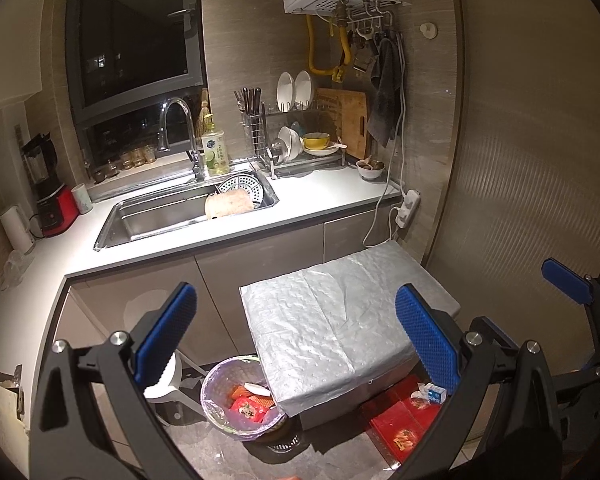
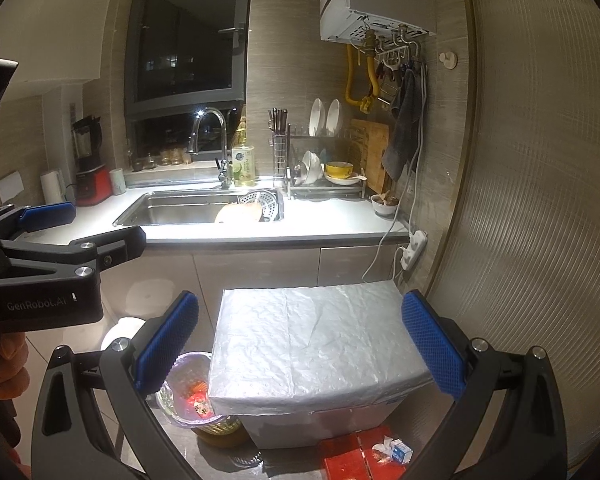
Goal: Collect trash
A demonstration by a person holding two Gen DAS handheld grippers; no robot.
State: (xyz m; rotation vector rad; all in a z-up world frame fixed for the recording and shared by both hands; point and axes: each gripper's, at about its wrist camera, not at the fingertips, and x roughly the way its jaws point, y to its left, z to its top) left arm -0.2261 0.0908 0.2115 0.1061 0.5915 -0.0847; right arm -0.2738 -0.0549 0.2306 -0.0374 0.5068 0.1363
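A trash bin lined with a clear bag stands on the floor left of a foil-covered box; red wrappers and a white scrap lie inside it. The bin also shows in the right wrist view. On the floor right of the box lie flat red packaging, a small blue-white carton and crumpled paper; the carton also shows in the right wrist view. My left gripper is open and empty above the box. My right gripper is open and empty, also above the box.
A white counter with a steel sink, dish rack, soap bottle and red blender runs along the back. A ribbed glass panel closes the right side. A power strip hangs by the counter's end.
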